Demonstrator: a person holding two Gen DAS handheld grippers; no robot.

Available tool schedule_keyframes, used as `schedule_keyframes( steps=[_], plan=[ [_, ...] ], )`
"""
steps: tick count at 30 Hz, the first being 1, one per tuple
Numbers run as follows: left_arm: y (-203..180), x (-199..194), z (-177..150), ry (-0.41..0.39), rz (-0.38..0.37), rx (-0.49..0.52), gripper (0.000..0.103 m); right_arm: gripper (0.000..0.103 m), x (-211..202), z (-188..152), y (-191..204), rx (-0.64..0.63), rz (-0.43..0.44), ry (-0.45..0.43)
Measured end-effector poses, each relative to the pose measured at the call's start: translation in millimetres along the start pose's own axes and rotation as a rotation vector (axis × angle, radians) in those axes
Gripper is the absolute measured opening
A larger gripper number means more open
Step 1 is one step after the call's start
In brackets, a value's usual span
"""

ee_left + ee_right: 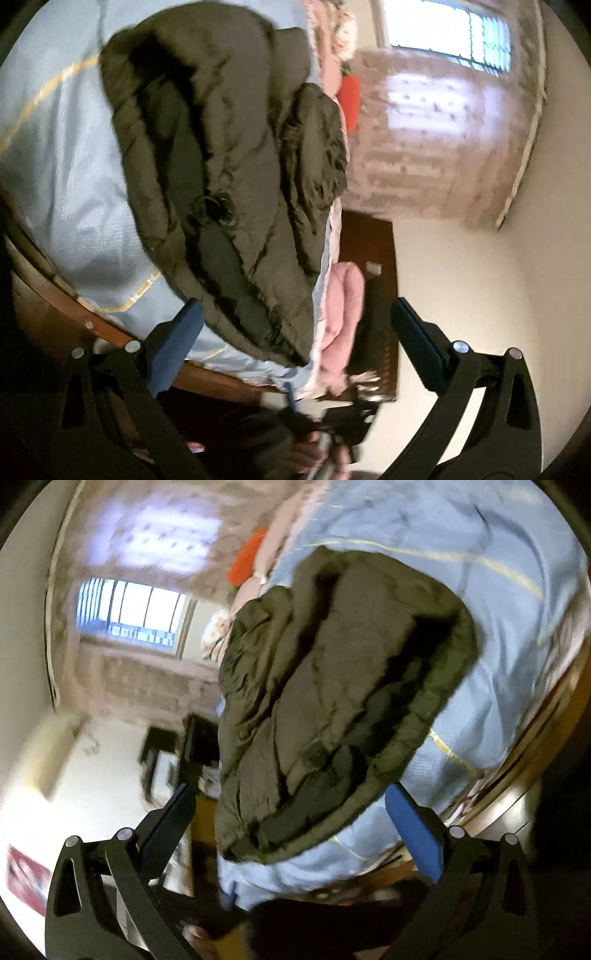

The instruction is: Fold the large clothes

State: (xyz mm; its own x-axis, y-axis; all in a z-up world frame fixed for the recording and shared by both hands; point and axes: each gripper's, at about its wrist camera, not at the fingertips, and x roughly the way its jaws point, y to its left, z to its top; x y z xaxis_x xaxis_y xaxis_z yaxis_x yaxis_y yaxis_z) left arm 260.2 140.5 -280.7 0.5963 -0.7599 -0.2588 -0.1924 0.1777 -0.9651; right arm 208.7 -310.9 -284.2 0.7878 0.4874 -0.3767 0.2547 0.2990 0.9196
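Note:
A dark olive puffer jacket [221, 177] lies bunched and partly folded on a bed with a light blue cover [66, 177]. It also shows in the right wrist view [332, 701] on the same blue cover [517, 602]. My left gripper [295, 332] is open and empty, its jaws wide apart just short of the jacket's near end. My right gripper [291, 812] is open and empty, its jaws standing either side of the jacket's near edge without touching it. Both views are tilted and blurred.
A pink cloth [340, 306] lies at the bed's edge by a dark wooden nightstand [373, 280]. A red-orange plush [349, 96] lies further along the bed, also in the right wrist view [245, 554]. A curtained window [129, 609] and the bed's wooden frame [55, 306] are in view.

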Motion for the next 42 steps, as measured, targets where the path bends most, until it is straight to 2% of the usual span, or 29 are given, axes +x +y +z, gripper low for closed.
schedule_keyframes(
  steps=[3, 11, 19, 23, 26, 35, 38, 42],
  plan=[
    [21, 10, 1, -0.017, 0.022, -0.087, 0.101, 0.102, 9, 7, -23, 0.100, 0.017, -0.009],
    [37, 37, 6, -0.020, 0.099, -0.056, 0.101, 0.102, 23, 20, -54, 0.194, 0.029, -0.014],
    [49, 46, 17, -0.043, 0.104, -0.079, 0.101, 0.102, 32, 27, -54, 0.208, 0.062, -0.011],
    [46, 49, 20, -0.053, 0.105, -0.061, 0.101, 0.102, 37, 30, -51, 0.210, 0.078, -0.012],
    [35, 50, 24, -0.065, 0.123, -0.011, 0.101, 0.102, 39, 32, -47, 0.202, 0.089, -0.013],
    [20, 63, 41, -0.098, 0.167, 0.072, 0.101, 0.102, 53, 42, -33, 0.171, 0.077, -0.028],
    [12, 68, 47, -0.113, 0.170, 0.094, 0.101, 0.096, 57, 43, -33, 0.165, 0.063, -0.033],
    [12, 68, 57, -0.138, 0.185, 0.084, 0.101, 0.074, 62, 45, -32, 0.138, 0.009, -0.033]
  ],
)
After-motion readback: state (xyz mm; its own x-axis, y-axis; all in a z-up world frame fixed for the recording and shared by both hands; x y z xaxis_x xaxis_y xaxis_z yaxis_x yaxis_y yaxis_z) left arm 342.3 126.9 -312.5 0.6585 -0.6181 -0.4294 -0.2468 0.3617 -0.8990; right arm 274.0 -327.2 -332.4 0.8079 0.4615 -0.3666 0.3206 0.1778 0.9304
